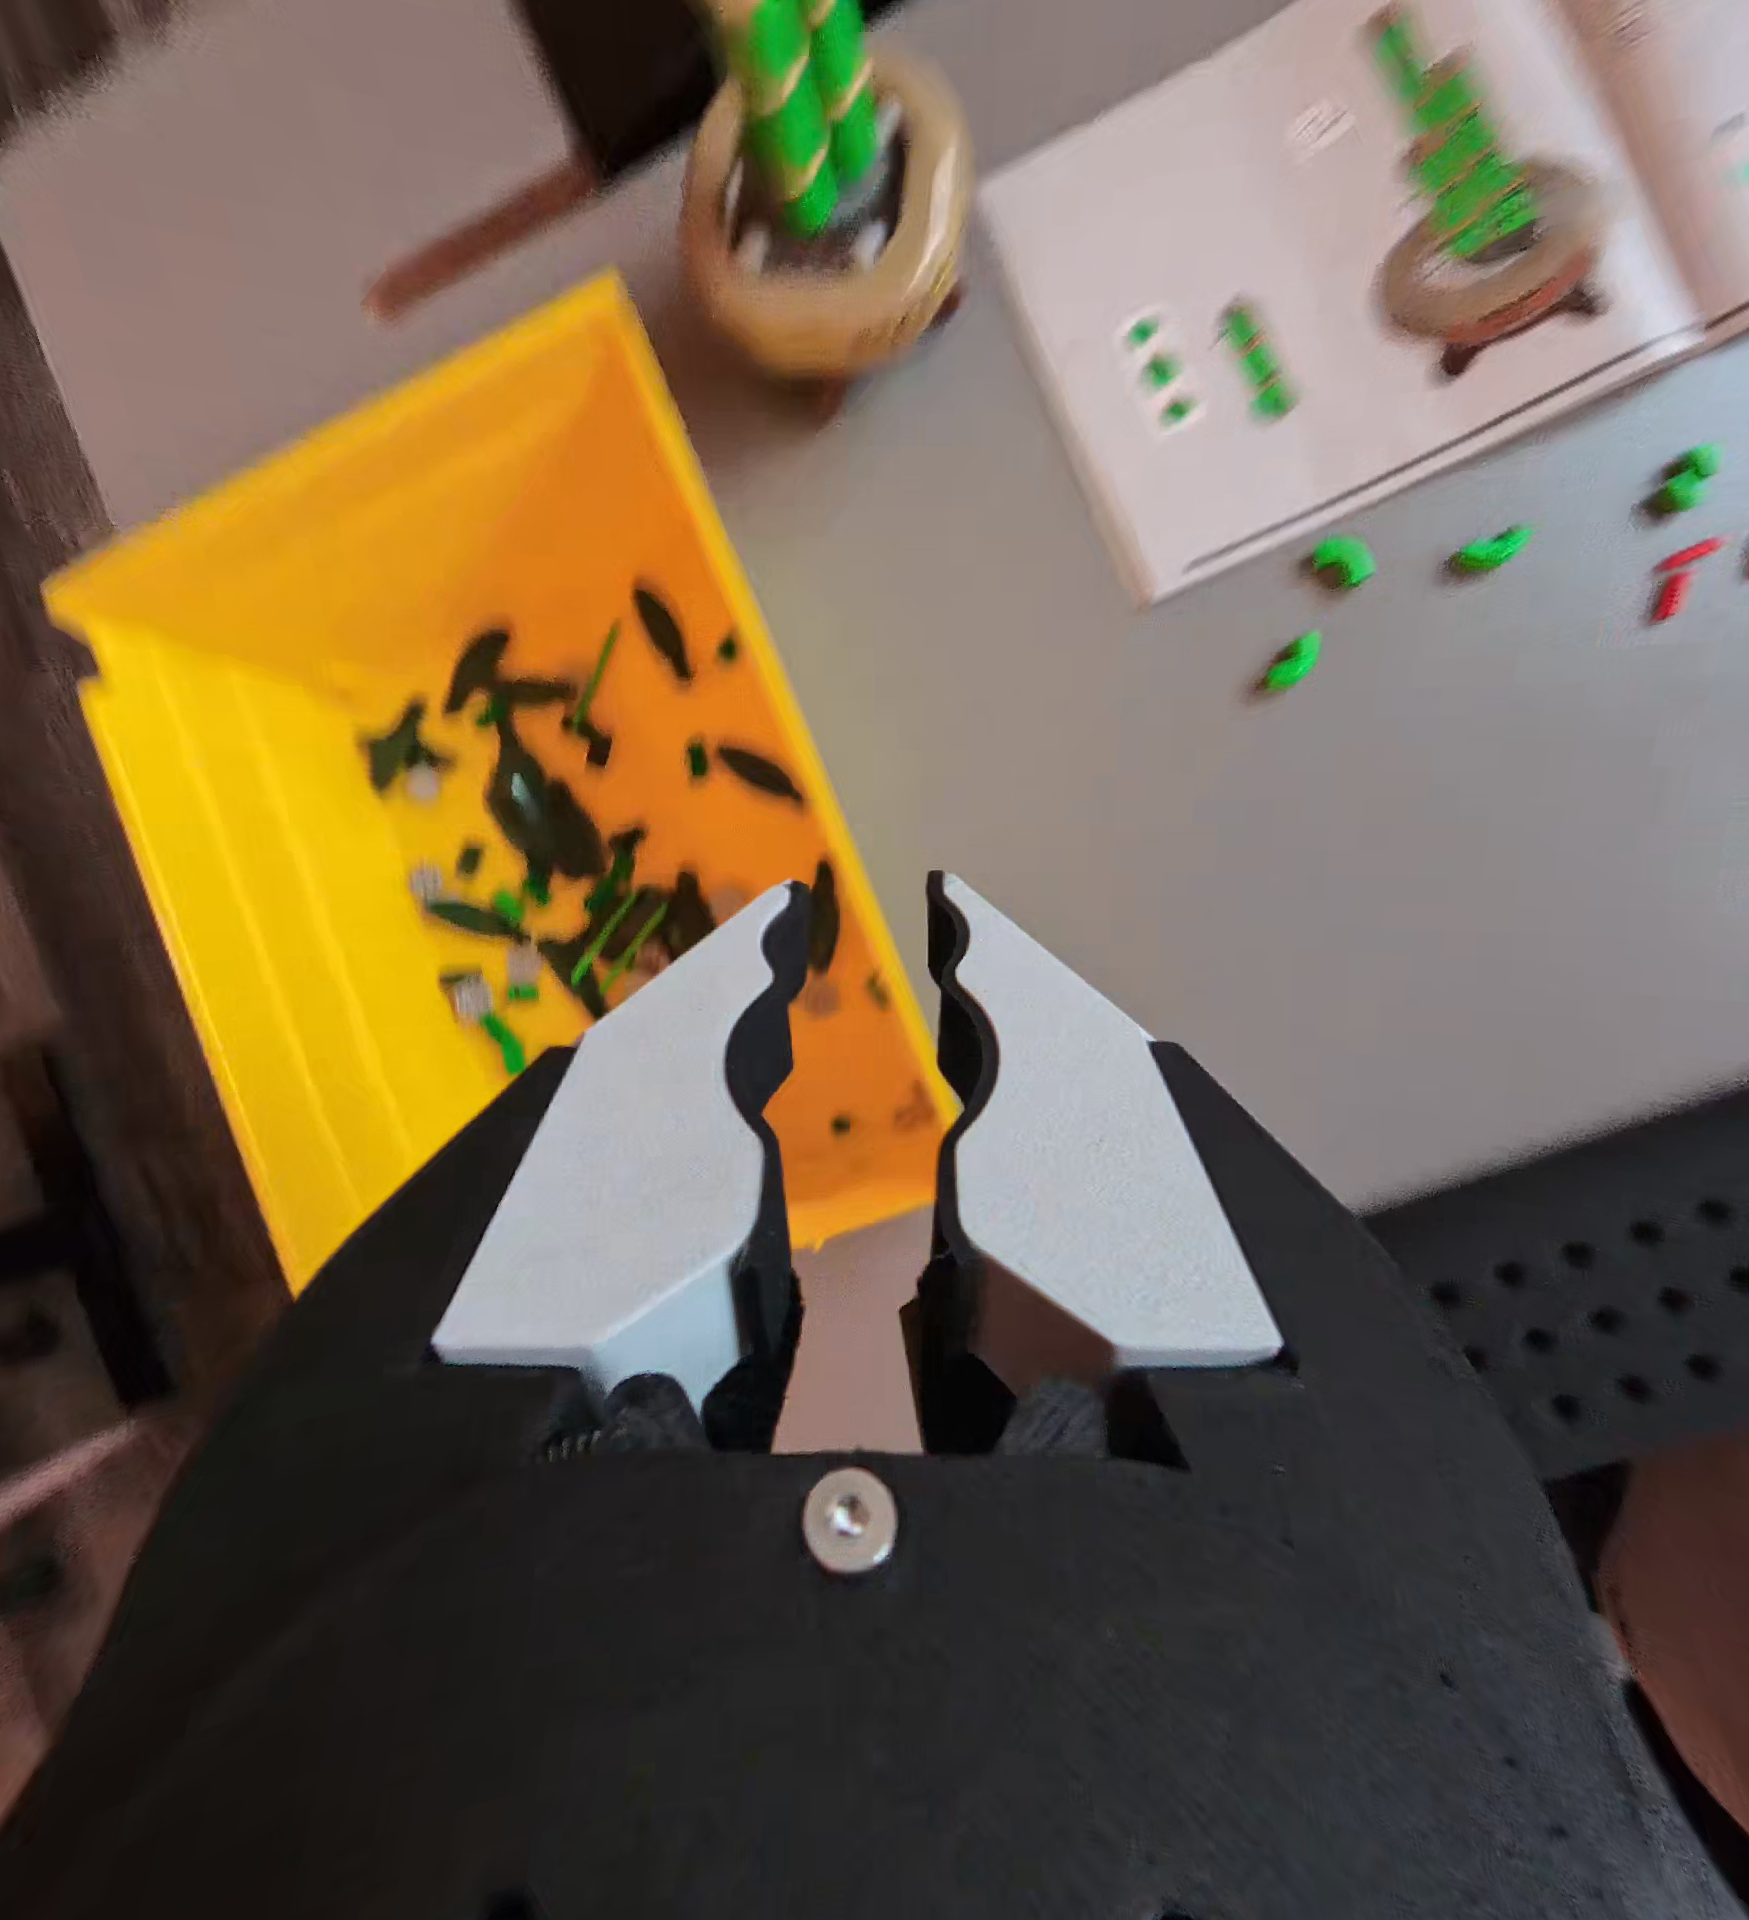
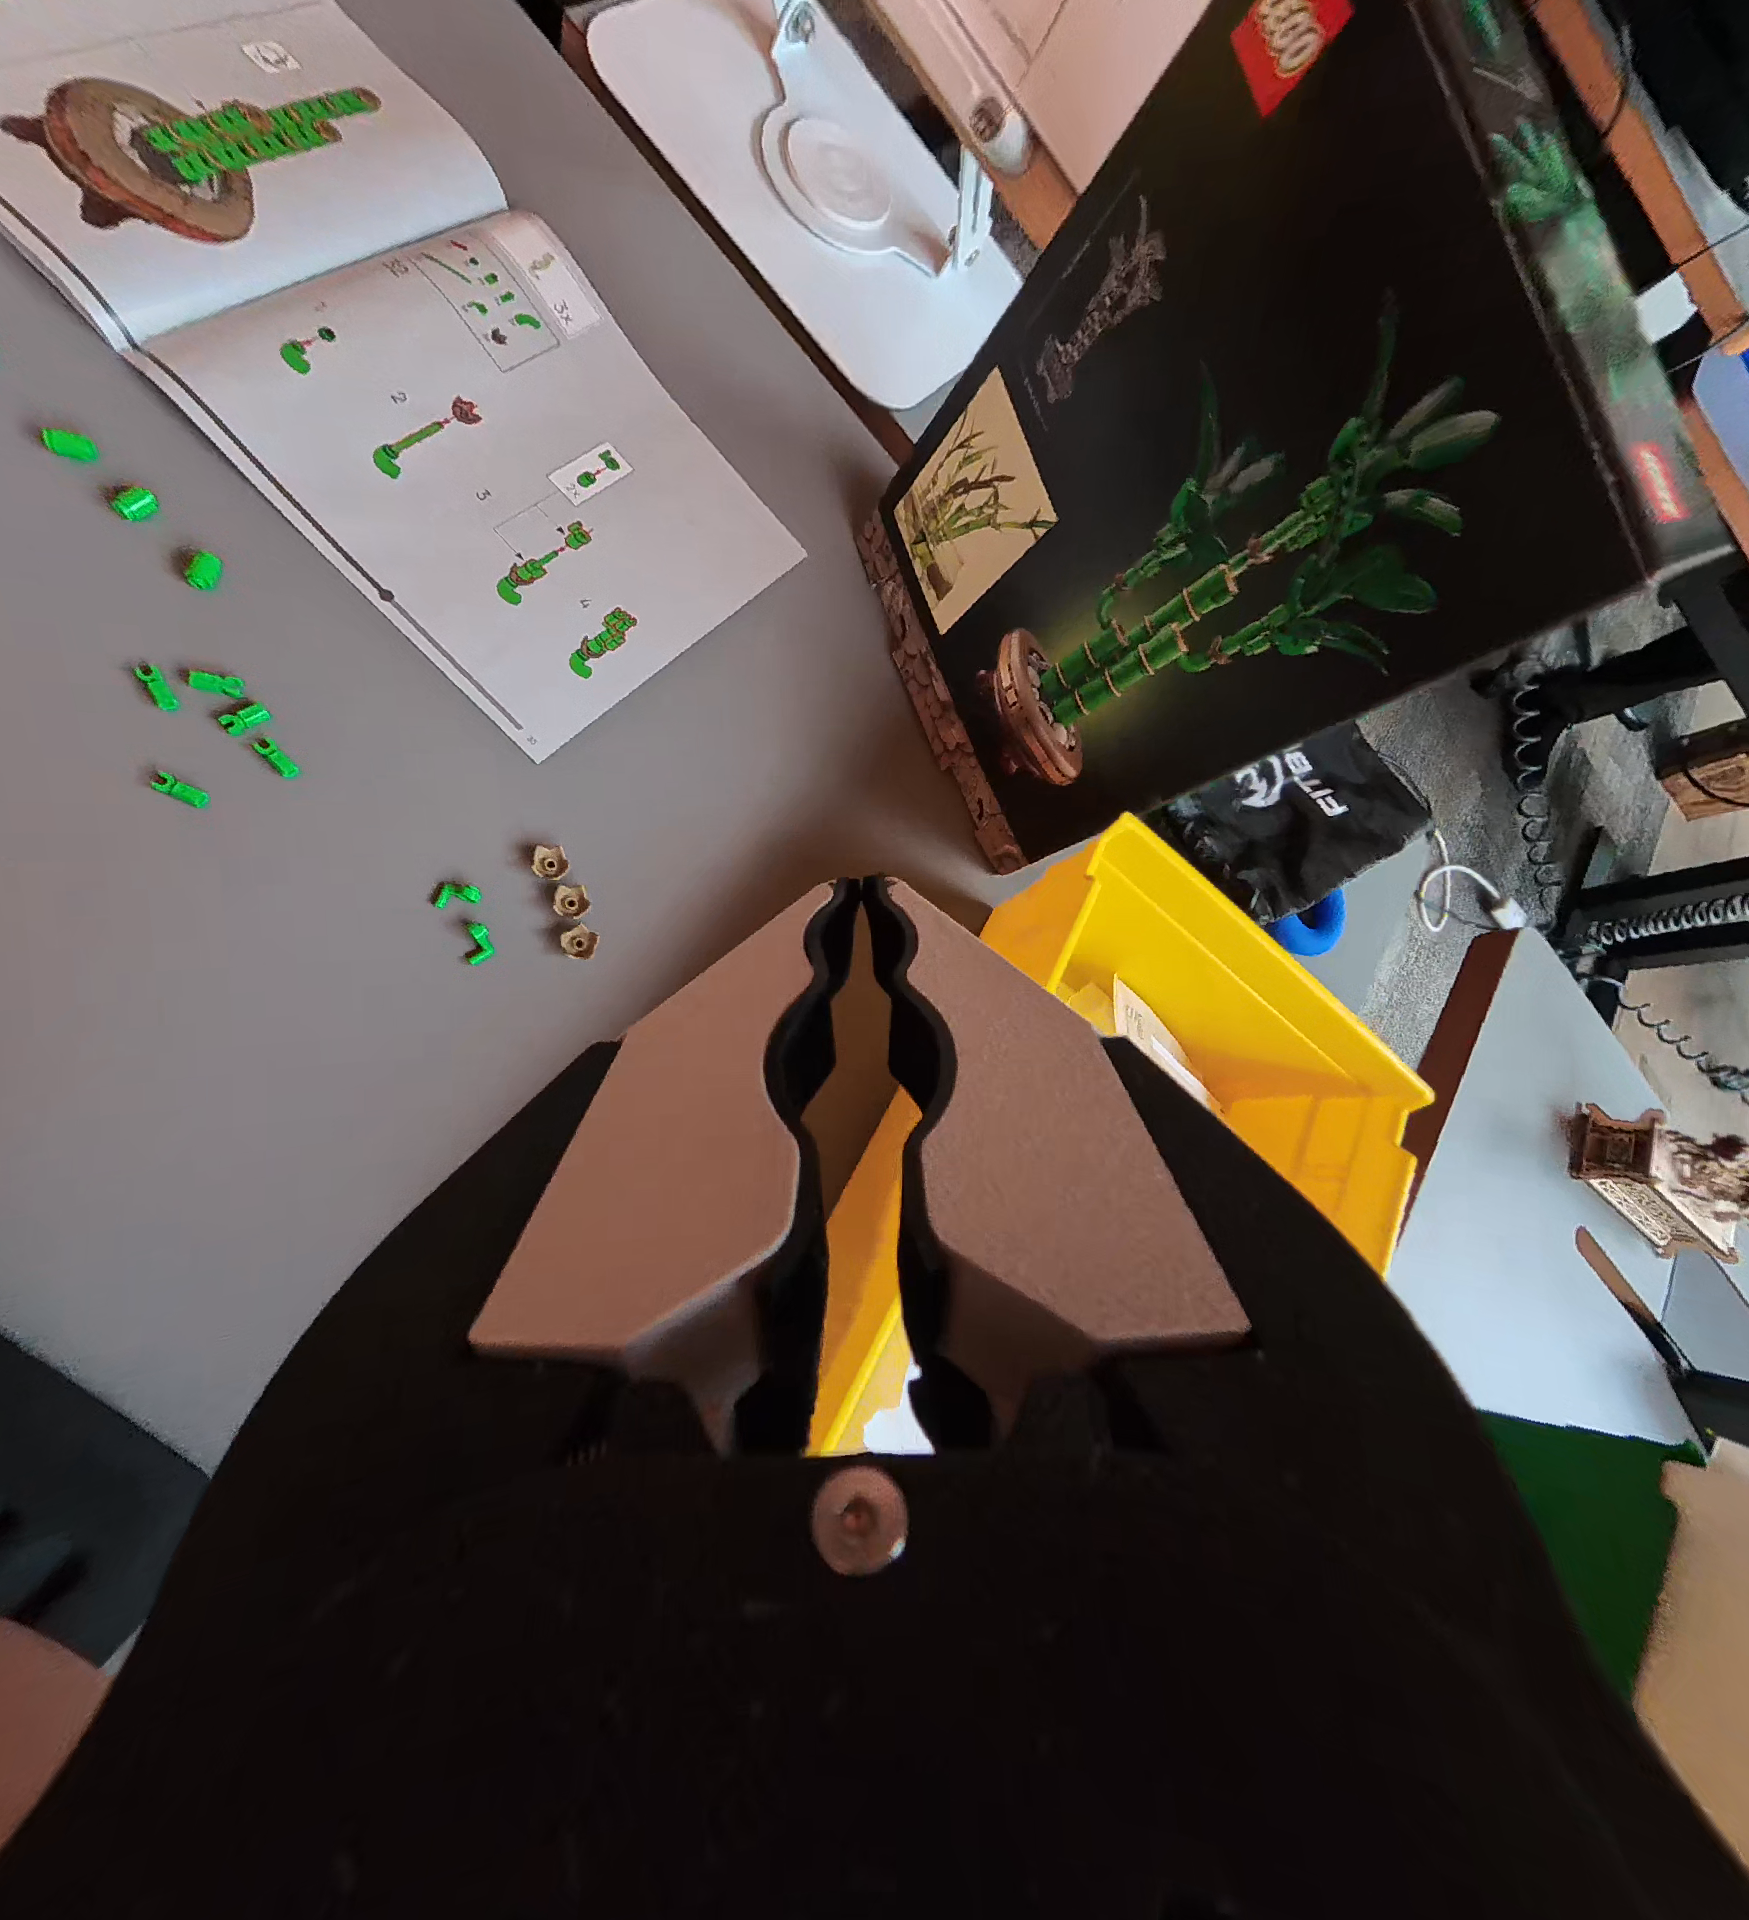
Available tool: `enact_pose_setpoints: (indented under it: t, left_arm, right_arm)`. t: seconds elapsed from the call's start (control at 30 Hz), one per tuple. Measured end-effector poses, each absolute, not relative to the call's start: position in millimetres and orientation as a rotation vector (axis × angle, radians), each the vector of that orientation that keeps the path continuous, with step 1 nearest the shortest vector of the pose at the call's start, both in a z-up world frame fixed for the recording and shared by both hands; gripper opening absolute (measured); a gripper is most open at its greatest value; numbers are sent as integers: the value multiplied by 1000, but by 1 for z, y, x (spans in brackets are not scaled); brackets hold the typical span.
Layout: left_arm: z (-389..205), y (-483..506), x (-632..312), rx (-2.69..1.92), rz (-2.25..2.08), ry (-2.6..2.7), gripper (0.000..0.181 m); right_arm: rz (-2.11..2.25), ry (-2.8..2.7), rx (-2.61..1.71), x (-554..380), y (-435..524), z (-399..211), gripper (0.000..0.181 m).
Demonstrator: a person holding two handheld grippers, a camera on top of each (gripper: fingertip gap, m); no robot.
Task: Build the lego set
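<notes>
In the left wrist view my left gripper (image 1: pixel 868 883) is open and empty, above the near right edge of a yellow bin (image 1: pixel 309 790) of dark green leaf pieces (image 1: pixel 537 800). Behind the bin stands the part-built bamboo model (image 1: pixel 823 197) in its tan pot. Loose bright green pieces (image 1: pixel 1337 561) and red pieces (image 1: pixel 1722 571) lie on the grey table by the open instruction booklet (image 1: pixel 1296 312). In the right wrist view my right gripper (image 2: pixel 865 883) is shut and empty above the table, beside another yellow bin (image 2: pixel 1234 997). Green pieces (image 2: pixel 215 727) and three tan pieces (image 2: pixel 569 899) lie to its left, near the booklet (image 2: pixel 413 343).
The black set box (image 2: pixel 1265 436) leans at the table's far side in the right wrist view. A black perforated board (image 1: pixel 1628 1288) lies at the near right in the left wrist view. A white lamp base (image 2: pixel 828 177) and a small brown model (image 2: pixel 1701 1184) stand beyond. There is about 60 cm between the tips of the two grippers. It is some 25 cm from my left tips to the part-built bamboo model (image 1: pixel 823 197).
</notes>
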State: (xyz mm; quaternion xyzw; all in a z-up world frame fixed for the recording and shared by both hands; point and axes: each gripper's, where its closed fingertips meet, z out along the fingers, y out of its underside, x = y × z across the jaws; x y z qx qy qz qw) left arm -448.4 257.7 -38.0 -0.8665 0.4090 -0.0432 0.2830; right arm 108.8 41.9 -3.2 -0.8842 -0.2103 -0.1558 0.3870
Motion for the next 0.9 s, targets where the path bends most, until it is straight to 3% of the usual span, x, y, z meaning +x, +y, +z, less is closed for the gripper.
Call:
enact_pose_setpoints:
  t: [0.17,0.4,0.9]
  left_arm:
    - [-103,272,-523,-2535,-158,941,17]
    - [-169,290,-558,-2666,-187,927,13]
    - [-200,297,-561,-2729,-135,979,10]
  right_arm:
    - [-399,-658,-2328,78,65,-23,0]
    - [-416,-746,-2414,56,81,-48,0]
    - [-416,-807,-2433,49,84,-59,0]
